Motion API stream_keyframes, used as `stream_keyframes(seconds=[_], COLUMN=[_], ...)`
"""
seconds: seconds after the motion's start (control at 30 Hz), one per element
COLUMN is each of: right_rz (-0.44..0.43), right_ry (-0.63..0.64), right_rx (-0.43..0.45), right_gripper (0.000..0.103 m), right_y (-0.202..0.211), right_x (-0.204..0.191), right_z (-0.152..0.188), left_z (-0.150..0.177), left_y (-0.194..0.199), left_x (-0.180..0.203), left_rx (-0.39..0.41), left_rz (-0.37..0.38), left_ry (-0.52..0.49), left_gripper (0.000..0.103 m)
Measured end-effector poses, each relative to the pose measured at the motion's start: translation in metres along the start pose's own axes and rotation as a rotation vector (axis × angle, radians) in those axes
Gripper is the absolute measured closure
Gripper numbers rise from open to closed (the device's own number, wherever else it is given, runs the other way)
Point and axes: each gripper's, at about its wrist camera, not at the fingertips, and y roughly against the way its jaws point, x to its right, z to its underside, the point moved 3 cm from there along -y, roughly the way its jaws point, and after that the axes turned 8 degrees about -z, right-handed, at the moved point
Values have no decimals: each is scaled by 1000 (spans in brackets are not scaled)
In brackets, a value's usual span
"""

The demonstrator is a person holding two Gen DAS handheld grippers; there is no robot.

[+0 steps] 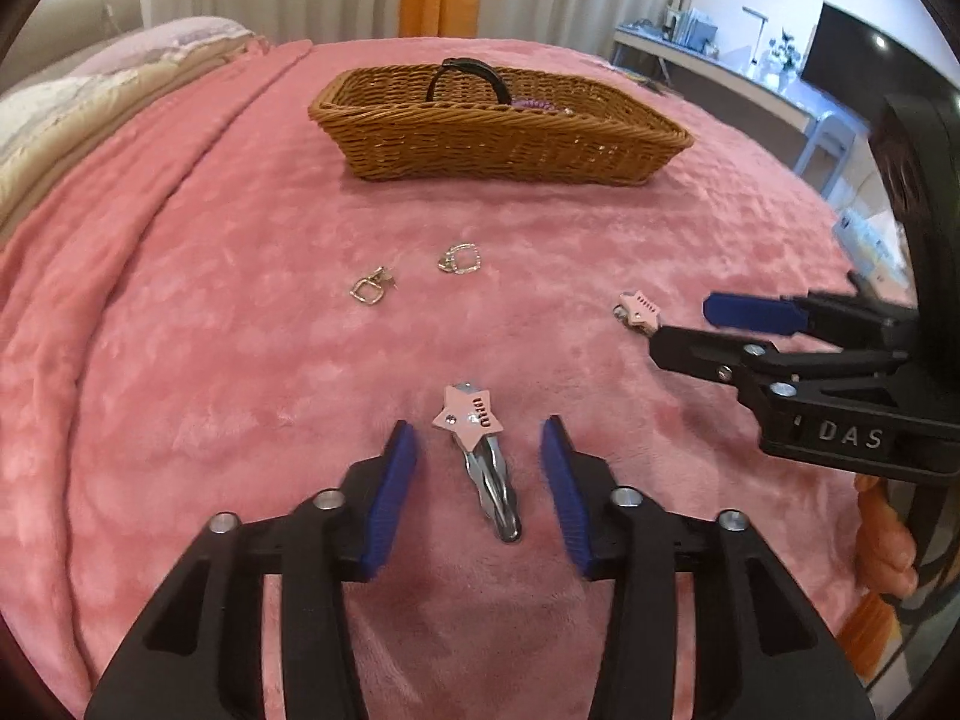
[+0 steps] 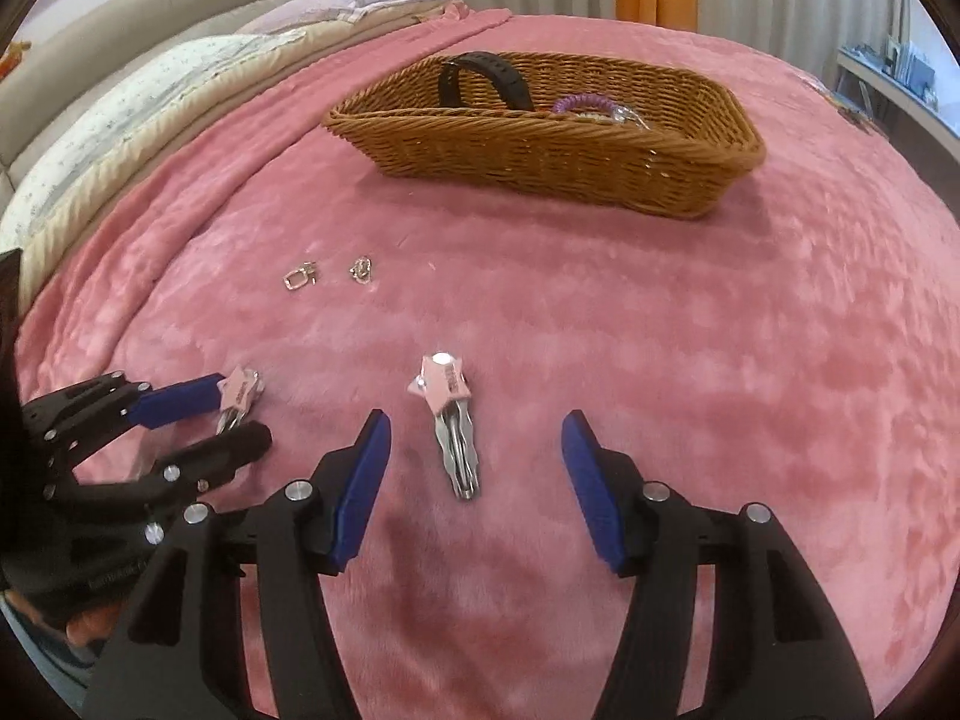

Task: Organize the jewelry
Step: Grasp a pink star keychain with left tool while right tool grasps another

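Pillows (image 2: 120, 114): stacked at the far left edge of the bed, beside the pink blanket (image 1: 180, 360).
Left claw (image 1: 478, 438): spread wide, low over the blanket, one blue pad on each side of a star hair clip (image 1: 480, 450) without touching it; in the right wrist view the same claw (image 2: 240, 414) flanks that clip (image 2: 239, 399).
Earrings: two small silver ones lie apart from each other on the blanket between the clips and the basket, one to the left (image 1: 369, 288), one to the right (image 1: 461, 258).
Basket (image 1: 498, 144): wicker, far side of the bed, holding a black band (image 1: 471, 75) and a purple coil bracelet (image 2: 579, 103).
Second star clip (image 2: 453, 420): flat on the blanket, star end toward the basket.
Right claw (image 2: 474, 426): spread wide around the second clip, pads clear of it.
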Motion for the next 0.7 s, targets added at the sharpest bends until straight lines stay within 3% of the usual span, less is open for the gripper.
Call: stream_keyframes(seconds=[0.2,0.27,0.37,0.7], right_rz=[39,39,21,-8], right_ry=[41,52,63,24], right_rx=[6,6,13,74], right_gripper=[53,69,82,82], right_y=[-14,-15,-15,6], right_x=[-7,-8,-10,-1], right_z=[-4,-4,-5,-9], left_z=[3,1,-1,-13], left_y=[1,-1,-1,10], left_x=[-4,-4,-4,-8], left_rx=[5,12,23,91], left_rz=[3,13,31,97], left_ry=[-2,-6,-3,23], left_gripper=[86,87,88,88])
